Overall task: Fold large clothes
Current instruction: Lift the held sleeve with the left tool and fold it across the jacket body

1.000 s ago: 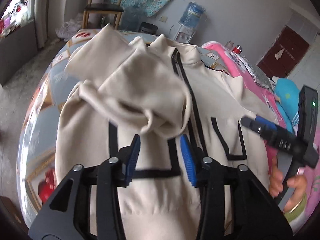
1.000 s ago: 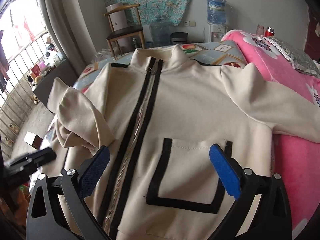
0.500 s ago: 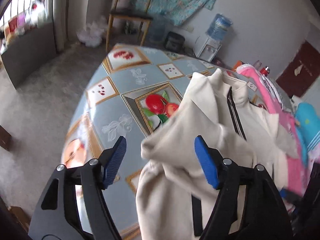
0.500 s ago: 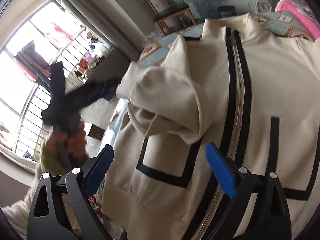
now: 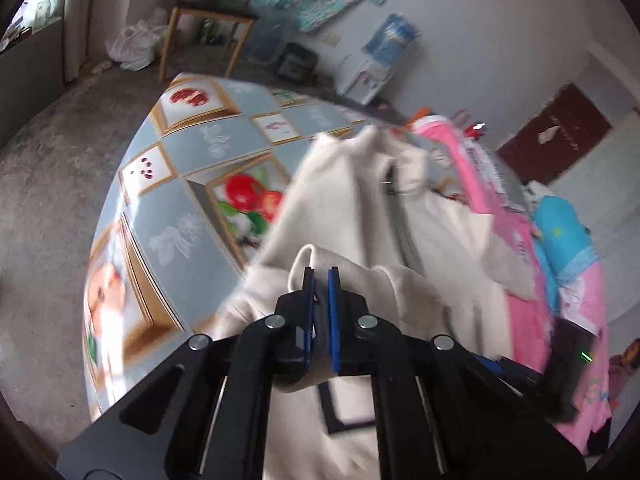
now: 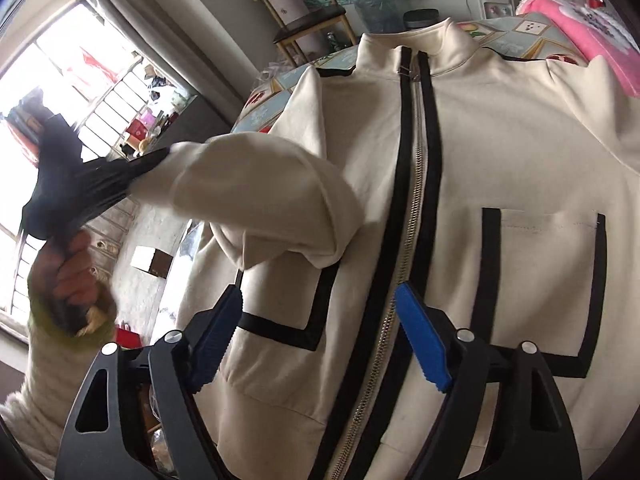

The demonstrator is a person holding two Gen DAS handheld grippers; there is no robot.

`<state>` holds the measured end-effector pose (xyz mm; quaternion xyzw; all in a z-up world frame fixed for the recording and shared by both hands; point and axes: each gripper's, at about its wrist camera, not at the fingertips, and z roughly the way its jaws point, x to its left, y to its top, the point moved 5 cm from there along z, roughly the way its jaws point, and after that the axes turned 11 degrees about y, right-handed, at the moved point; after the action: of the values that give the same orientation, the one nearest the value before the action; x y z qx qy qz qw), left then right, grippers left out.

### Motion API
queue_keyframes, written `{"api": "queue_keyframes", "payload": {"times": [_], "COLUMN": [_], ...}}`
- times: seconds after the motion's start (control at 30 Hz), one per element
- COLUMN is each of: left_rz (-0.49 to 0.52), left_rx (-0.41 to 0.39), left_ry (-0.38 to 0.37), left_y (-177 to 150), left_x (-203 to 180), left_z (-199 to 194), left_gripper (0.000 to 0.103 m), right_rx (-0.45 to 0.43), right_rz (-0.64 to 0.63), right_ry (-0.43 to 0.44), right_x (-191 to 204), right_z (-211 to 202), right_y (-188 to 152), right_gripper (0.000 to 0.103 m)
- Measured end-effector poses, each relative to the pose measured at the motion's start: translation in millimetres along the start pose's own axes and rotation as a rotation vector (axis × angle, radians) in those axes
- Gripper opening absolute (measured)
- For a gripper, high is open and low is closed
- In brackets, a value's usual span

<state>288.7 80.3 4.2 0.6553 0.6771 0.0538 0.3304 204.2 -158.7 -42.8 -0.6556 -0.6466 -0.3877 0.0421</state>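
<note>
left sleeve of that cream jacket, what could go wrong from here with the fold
1. The left gripper has just closed on the sleeve near its very end, so the cloth may slip out when pulled.
2. The sleeve is bunched over the black-trimmed pocket; set down like that, it would probably crease.
3. The right gripper, jaws apart and just closing, hangs over the zipper without touching; nothing pins the jacket, so it may drag.

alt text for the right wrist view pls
A cream zip-up jacket with black trim lies front-up on a patterned table; the left tongs pinch its sleeve and hold it over the chest. The right tongs hover open above the hem.
</note>
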Motion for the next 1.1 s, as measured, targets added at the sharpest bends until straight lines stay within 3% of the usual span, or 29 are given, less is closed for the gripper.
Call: {"api": "queue_keyframes", "payload": {"times": [0.17,0.27,0.37,0.47,0.5,0.63,0.73,0.8,0.87,0.97,1.0,1.03,1.07,1.1], "left_rz": [0.021,0.044,0.084,0.121,0.121,0.098,0.120,0.154,0.193,0.228,0.217,0.198,0.184,0.176], "left_rx": [-0.003,0.058,0.154,0.211,0.215,0.137,0.086,0.079,0.081,0.143,0.175,0.198,0.213,0.221], "left_ry": [-0.183,-0.257,-0.276,-0.243,-0.242,-0.231,-0.104,-0.019,0.057,0.085,0.089,0.088,0.085,0.085], "left_y": [-64.3,-111.3,-155.8,-190.5,-197.8,-192.3,-177.6,-167.5,-160.4,-157.6,-157.7,-158.0,-159.1,-158.4], "left_x": [-52.7,-82.9,-102.3,-105.2,-103.7,-90.7,-83.9,-85.3,-87.3,-89.4,-87.2,-83.4,-81.3,-78.9], "left_z": [-58.0,-58.2,-41.8,-31.3,-33.1,-49.7,-47.9,-39.9,-25.6,5.1,16.1,25.6,31.3,34.8], "left_gripper": [0.002,0.002,0.003,0.005,0.010,0.020,0.028,0.045,0.054,0.054,0.049,0.041,0.021,0.016], "right_rx": [-0.054,-0.084,-0.103,-0.102,-0.098,-0.065,-0.028,0.003,0.025,0.033,0.035,0.036,0.038,0.038], "right_rz": [0.078,0.151,0.225,0.303,0.331,0.402,0.416,0.433,0.463,0.499,0.510,0.522,0.545,0.560], "right_ry": [0.054,0.073,0.089,0.129,0.157,0.260,0.302,0.330,0.360,0.385,0.389,0.395,0.407,0.413], "right_x": [-17.7,-33.6,-49.8,-61.0,-62.2,-57.6,-47.2,-38.5,-31.1,-25.5,-24.1,-23.0,-21.5,-22.6], "right_z": [-24.8,-45.4,-63.8,-76.1,-78.7,-73.3,-58.8,-48.6,-39.2,-36.0,-36.0,-34.9,-32.0,-29.7], "right_y": [-7.8,-21.4,-37.6,-60.1,-68.3,-90.8,-96.8,-100.7,-104.7,-115.3,-120.3,-124.5,-129.1,-131.4], "right_gripper": [0.074,0.074,0.074,0.073,0.073,0.073,0.072,0.069,0.067,0.066,0.065,0.065,0.064,0.063]}}
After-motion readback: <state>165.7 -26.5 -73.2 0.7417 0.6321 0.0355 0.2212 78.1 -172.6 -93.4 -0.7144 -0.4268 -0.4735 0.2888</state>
